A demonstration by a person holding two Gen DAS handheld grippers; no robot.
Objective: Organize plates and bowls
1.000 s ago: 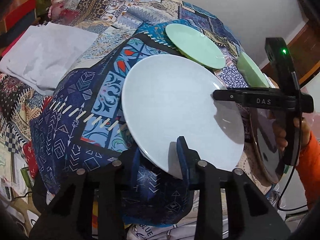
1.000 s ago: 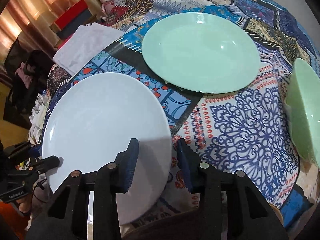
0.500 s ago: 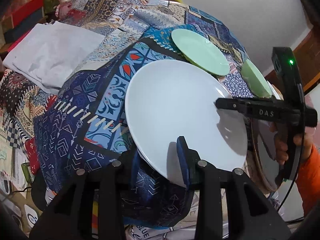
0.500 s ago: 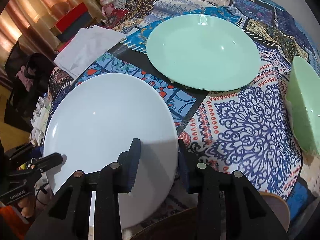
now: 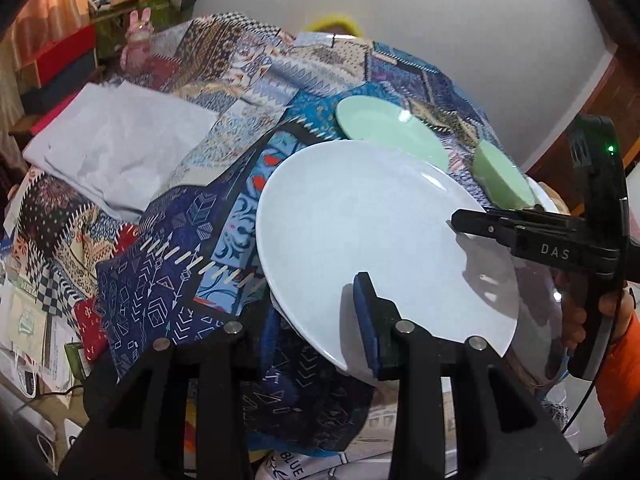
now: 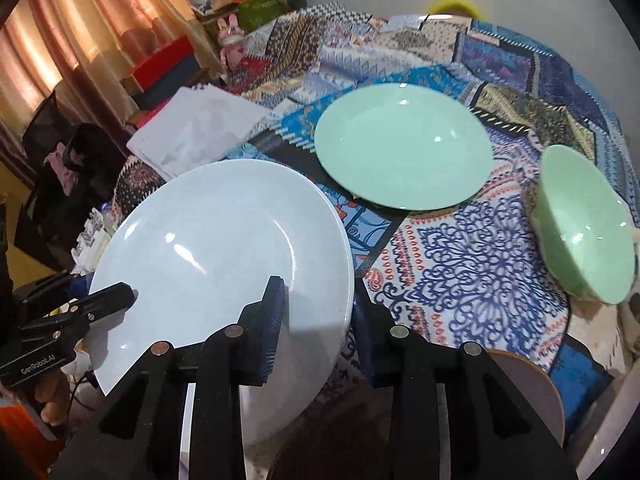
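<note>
A patchwork cloth (image 6: 460, 264) covered the desk; on it lay a green plate (image 6: 404, 146), a green bowl (image 6: 584, 228) near the right edge, and folded white cloth (image 6: 196, 132) at the left.

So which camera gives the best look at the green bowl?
The right wrist view: the green bowl is large there, its rim, inside and outer wall all visible. In the left wrist view the bowl is small, partly hidden behind the white plate.

The right gripper (image 5: 500, 236) bore "DAS". The left gripper (image 6: 76, 308) read "GenRobot.AI". A bag (image 5: 294, 464) below showed "BLUE"
</note>
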